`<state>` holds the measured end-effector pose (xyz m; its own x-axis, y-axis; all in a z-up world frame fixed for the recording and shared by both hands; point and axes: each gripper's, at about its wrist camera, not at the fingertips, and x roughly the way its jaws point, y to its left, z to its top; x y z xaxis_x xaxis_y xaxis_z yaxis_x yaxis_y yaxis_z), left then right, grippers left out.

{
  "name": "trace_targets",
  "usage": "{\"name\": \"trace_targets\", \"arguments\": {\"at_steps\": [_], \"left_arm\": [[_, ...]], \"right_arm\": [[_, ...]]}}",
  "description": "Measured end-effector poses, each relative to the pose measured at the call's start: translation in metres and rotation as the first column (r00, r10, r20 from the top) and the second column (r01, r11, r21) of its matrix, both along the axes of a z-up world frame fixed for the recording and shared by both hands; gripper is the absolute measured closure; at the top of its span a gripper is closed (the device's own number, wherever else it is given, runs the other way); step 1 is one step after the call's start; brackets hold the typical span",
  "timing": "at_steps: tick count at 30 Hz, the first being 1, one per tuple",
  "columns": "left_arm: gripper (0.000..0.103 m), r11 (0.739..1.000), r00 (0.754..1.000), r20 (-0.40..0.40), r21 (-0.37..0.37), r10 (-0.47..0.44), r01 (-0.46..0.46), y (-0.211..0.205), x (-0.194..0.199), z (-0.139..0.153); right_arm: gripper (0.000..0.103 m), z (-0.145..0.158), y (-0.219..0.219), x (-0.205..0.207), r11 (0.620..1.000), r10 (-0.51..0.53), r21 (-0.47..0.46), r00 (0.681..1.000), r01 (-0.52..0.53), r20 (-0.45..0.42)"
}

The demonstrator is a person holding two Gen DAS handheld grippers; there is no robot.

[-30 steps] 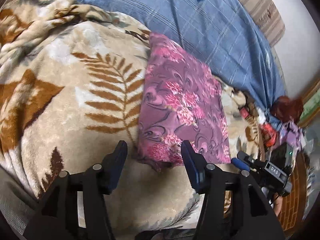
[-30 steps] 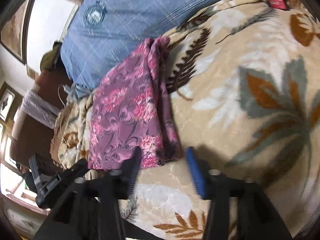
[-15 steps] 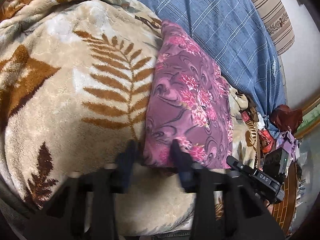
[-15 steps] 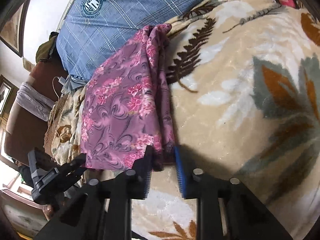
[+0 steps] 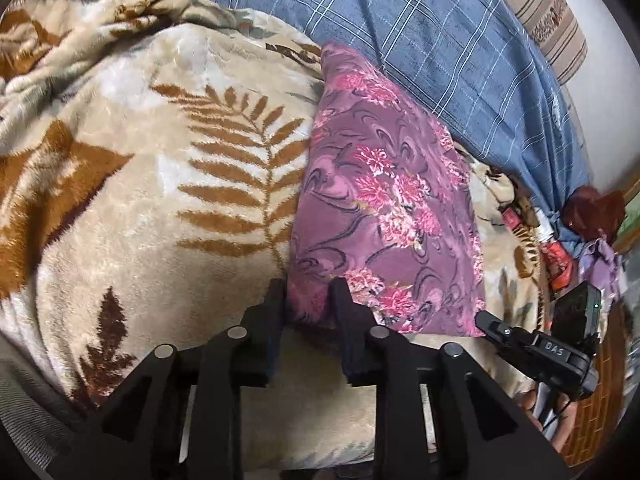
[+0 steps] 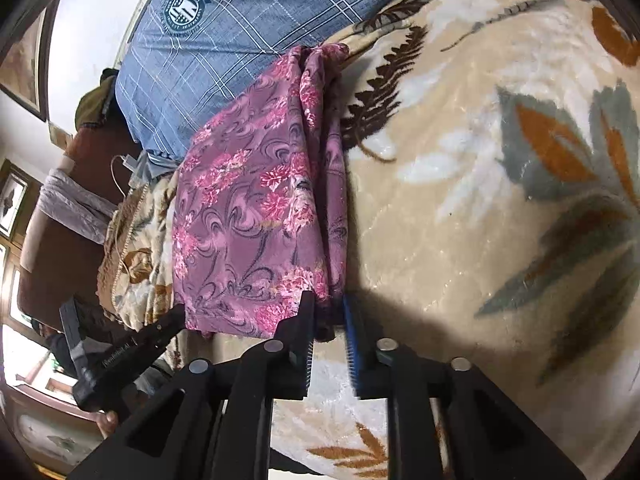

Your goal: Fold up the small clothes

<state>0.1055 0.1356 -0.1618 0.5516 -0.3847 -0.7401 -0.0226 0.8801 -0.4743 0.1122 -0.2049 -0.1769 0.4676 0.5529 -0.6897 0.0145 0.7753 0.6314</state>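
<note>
A purple floral garment (image 5: 384, 200) lies folded into a long strip on a beige leaf-print blanket (image 5: 160, 200). My left gripper (image 5: 308, 300) pinches the strip's near left corner; its jaws are easing open a little, but cloth is still bunched between the pads. The same garment (image 6: 248, 208) shows in the right wrist view, where my right gripper (image 6: 328, 316) holds the near right corner. Its jaws are easing open too, with the folded edge still pressed between them. Each gripper also appears in the other's view: the right (image 5: 536, 348) and the left (image 6: 128, 348).
A blue plaid shirt (image 5: 440, 40) with a round crest lies beyond the garment's far end. Small cluttered items (image 5: 556, 256) sit past the blanket's right edge. A brown chair (image 6: 60, 220) with a white cable stands off the bed's side. The blanket (image 6: 480, 160) spreads wide to the right.
Both grippers went from wide open just short of the garment to nearly closed on its near corners. The hands barely shifted otherwise.
</note>
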Motion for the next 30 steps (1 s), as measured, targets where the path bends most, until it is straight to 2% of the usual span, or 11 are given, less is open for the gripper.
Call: {"name": "trace_targets", "arguments": {"at_steps": [3, 5, 6, 14, 19, 21, 22, 23, 24, 27, 30], "left_arm": [[0.075, 0.999, 1.000, 0.019, 0.038, 0.005, -0.005, -0.002, -0.002, 0.003], [0.065, 0.997, 0.999, 0.036, 0.075, 0.010, -0.013, -0.004, -0.005, 0.005], [0.064, 0.996, 0.999, 0.040, 0.084, 0.013, -0.016, -0.004, -0.006, 0.004], [0.062, 0.989, 0.998, 0.069, 0.146, 0.012, -0.022, -0.010, -0.008, 0.004], [0.061, 0.989, 0.997, 0.068, 0.143, 0.021, -0.031, -0.010, -0.008, 0.003], [0.061, 0.989, 0.998, 0.068, 0.144, 0.018, -0.028, -0.010, -0.008, 0.003], [0.068, 0.989, 0.997, 0.070, 0.145, 0.015, -0.025, -0.010, -0.008, 0.003], [0.085, 0.990, 0.997, 0.076, 0.139, 0.006, -0.016, -0.011, -0.009, 0.004], [0.091, 0.992, 0.996, 0.087, 0.127, -0.010, -0.002, -0.013, -0.011, 0.007], [0.091, 0.987, 0.993, 0.120, 0.158, -0.008, -0.012, -0.016, -0.017, 0.015], [0.091, 0.988, 0.996, 0.090, 0.156, -0.003, -0.011, -0.015, -0.013, 0.008]], "right_arm": [[0.084, -0.003, -0.005, -0.002, 0.999, -0.010, 0.035, 1.000, 0.010, 0.000], [0.082, -0.003, -0.005, -0.002, 0.999, -0.010, 0.041, 1.000, 0.010, 0.002], [0.081, -0.003, -0.005, -0.002, 0.999, -0.010, 0.044, 1.000, 0.010, 0.003], [0.078, -0.004, -0.004, -0.002, 0.998, -0.010, 0.066, 1.000, 0.010, 0.011], [0.076, -0.003, -0.002, -0.003, 0.999, 0.000, 0.052, 1.000, -0.001, 0.016], [0.081, -0.001, 0.001, -0.004, 1.000, 0.005, 0.016, 1.000, -0.005, 0.019], [0.083, -0.001, 0.001, -0.004, 1.000, 0.002, 0.012, 1.000, -0.002, 0.013], [0.086, 0.001, 0.002, -0.005, 1.000, -0.002, 0.021, 1.000, 0.002, 0.010], [0.088, 0.003, 0.002, -0.007, 0.999, -0.002, 0.039, 1.000, 0.001, 0.014], [0.089, 0.013, 0.007, -0.013, 1.000, 0.001, -0.008, 0.999, 0.000, 0.045], [0.089, 0.000, 0.006, -0.008, 1.000, -0.011, -0.002, 1.000, 0.011, 0.001]]}}
